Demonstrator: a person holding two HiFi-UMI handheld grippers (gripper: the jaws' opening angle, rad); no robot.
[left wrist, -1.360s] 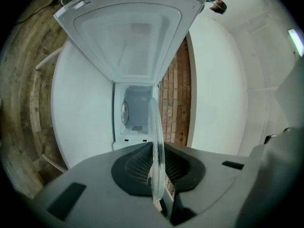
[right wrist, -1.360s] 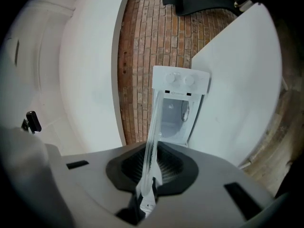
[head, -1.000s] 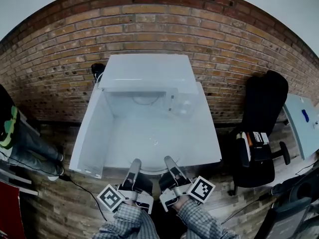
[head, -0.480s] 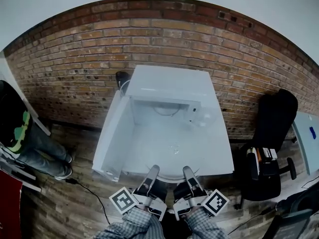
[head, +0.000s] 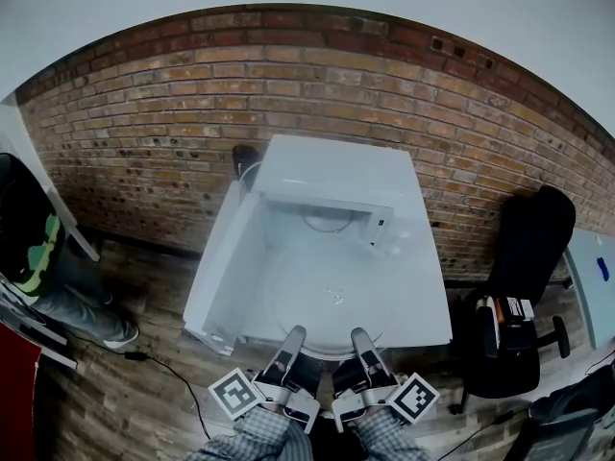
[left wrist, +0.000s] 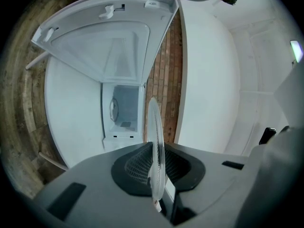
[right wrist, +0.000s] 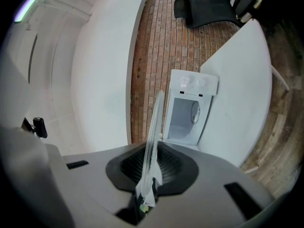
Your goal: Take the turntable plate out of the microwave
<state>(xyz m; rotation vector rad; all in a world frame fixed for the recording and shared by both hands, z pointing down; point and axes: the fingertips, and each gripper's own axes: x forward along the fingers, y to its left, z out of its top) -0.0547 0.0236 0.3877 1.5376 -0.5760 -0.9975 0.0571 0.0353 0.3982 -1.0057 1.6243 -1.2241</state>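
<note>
Left gripper (head: 291, 340) and right gripper (head: 360, 338) are each pinching the near rim of the glass turntable plate (left wrist: 154, 127), sharing its weight to keep it level. The plate is apparently hanging over the table (head: 423, 296), outside the open microwave (head: 336, 171).

Pinched between the fingers of the left gripper (head: 291, 336) and of the right gripper (head: 362, 338): the near rim of the plate (head: 332, 301), over the near part of the table (head: 428, 310). Ahead of the fingertips, past the plate: the microwave (head: 332, 176), on the table's far side, against the wall (head: 144, 133). Left of the left fingers: the door (head: 223, 262), swung out toward them. Well right of the right fingers, beside the table: a chair (head: 524, 248). Far off to the left: a person (head: 38, 267).
</note>
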